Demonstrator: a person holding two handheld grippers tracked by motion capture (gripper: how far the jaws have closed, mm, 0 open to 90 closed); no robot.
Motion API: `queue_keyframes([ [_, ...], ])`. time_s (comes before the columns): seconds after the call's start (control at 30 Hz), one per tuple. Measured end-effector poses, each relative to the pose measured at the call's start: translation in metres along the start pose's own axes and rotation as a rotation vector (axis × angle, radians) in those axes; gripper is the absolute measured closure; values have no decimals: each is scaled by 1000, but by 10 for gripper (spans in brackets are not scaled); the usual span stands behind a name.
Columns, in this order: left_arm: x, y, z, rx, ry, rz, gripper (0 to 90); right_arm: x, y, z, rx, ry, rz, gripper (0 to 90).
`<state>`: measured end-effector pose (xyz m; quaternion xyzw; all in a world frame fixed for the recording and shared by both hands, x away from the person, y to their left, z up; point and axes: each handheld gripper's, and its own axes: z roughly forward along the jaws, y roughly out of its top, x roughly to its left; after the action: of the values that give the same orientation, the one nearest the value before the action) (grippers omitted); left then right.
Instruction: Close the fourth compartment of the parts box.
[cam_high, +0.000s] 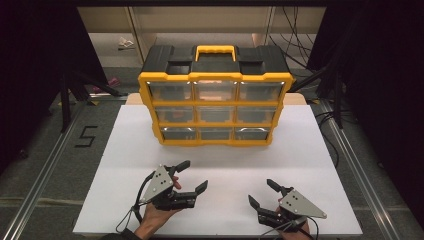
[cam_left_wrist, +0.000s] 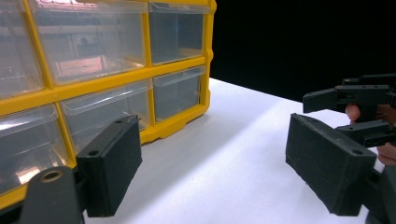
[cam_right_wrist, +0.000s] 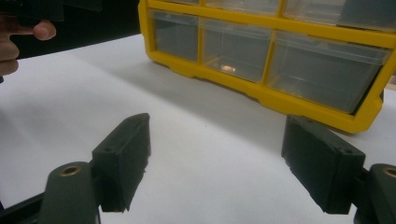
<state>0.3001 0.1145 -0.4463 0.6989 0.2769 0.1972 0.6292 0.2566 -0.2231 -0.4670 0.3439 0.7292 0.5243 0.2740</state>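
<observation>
Nothing has yet been touched: both the left gripper (cam_high: 195, 176) and right gripper (cam_high: 262, 192) are held wide open and empty, short of the closed drawer cabinet (cam_high: 216, 102).

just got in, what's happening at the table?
A person holds a two-jaw gripper in each hand over the white table. The left gripper and right gripper both have their jaws open and hold nothing. They sit short of the yellow-framed organiser cabinet with clear plastic drawers, which stands upright at the far side. All nine drawers look shut; neither gripper touches it yet.
</observation>
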Motion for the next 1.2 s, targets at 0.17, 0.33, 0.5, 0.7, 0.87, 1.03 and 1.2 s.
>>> queue_keyframes([
  [0.17,-1,-2,-2,-4,-3,-5,180,0,0,0,-2,0,1,247],
  [0.33,-3,-4,-5,-10,-2,-1,181,0,0,-1,-4,-1,1,247],
  [0.5,-5,-4,-8,-13,-3,4,183,0,0,-1,-7,-2,1,248],
  [0.7,-5,-4,-11,-22,3,9,184,0,0,-1,-4,-4,-3,247],
  [0.87,-5,-5,-12,-21,7,13,185,0,0,-1,-7,-4,-3,248],
  [1.03,-5,-6,-13,-20,6,16,186,0,0,-1,-6,-4,-3,248],
  [1.2,-4,-6,-14,-22,9,13,187,1,0,-1,-4,-4,-5,248],
])
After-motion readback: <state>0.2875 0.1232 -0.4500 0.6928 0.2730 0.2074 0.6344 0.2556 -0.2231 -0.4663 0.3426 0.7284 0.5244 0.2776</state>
